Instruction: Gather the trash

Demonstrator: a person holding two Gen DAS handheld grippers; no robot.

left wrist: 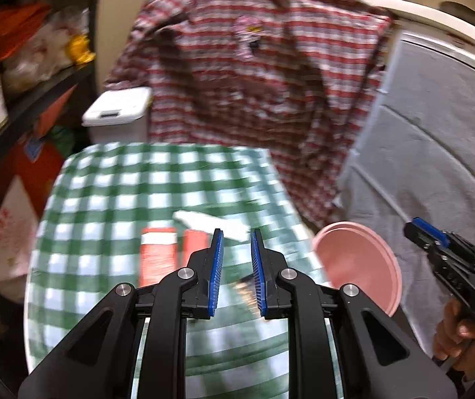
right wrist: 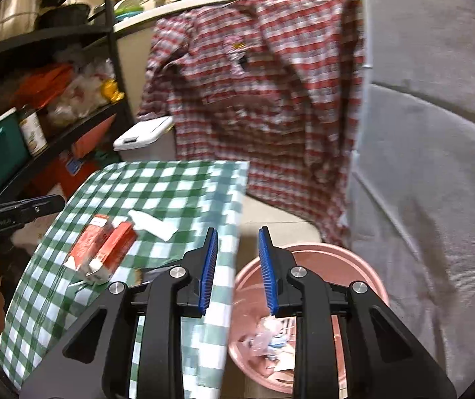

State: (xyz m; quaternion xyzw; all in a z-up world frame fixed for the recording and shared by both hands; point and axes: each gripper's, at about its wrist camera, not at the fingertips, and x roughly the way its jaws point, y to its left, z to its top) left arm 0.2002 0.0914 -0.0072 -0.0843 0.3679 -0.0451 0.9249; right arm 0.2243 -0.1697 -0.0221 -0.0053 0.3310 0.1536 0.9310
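A red and white carton lies on the green checked tablecloth, also in the left wrist view. A white crumpled paper lies just beyond it, seen too in the left wrist view. A dark wrapper lies between the left fingers, and shows in the right wrist view. A pink bin with trash inside stands right of the table, also in the left wrist view. My left gripper is open and empty above the table. My right gripper is open and empty over the bin's edge.
A red plaid shirt hangs behind the table. A white lidded bin stands at the back left. Dark shelves with jars and bags fill the left. A grey upholstered seat is at the right.
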